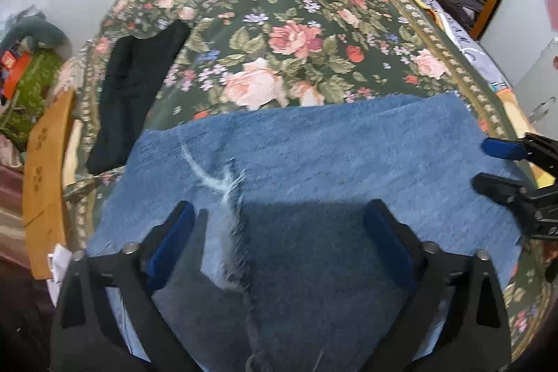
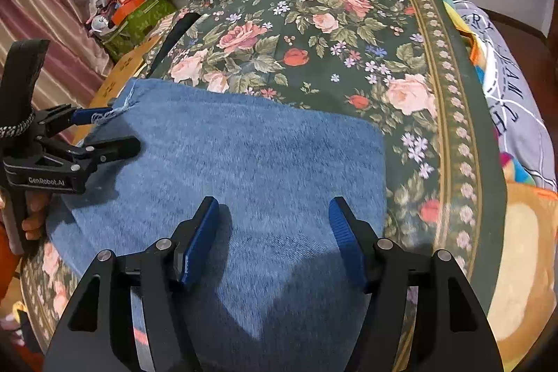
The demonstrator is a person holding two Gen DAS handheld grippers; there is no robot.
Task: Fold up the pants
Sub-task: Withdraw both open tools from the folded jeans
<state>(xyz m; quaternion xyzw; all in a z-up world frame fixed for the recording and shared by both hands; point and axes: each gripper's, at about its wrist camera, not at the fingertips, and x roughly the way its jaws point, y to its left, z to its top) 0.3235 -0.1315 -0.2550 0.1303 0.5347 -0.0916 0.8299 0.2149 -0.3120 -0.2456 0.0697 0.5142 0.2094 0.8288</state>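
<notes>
Both our grippers are hovering over the jeans [image 1: 314,156], jaws apart and gripping nothing: left gripper [image 1: 279,232] spread wide above a frayed seam [image 1: 226,197], right gripper [image 2: 273,239] beside it. We are seeing the jeans lying folded at the near edge of the floral bedspread [image 1: 286,23], a black garment [image 1: 136,86] lying left of them.

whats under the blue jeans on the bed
The blue jeans lie flat on the floral bedspread, which shows all round them. The part beneath the denim is covered, so whether anything else lies under there cannot be seen.
</notes>
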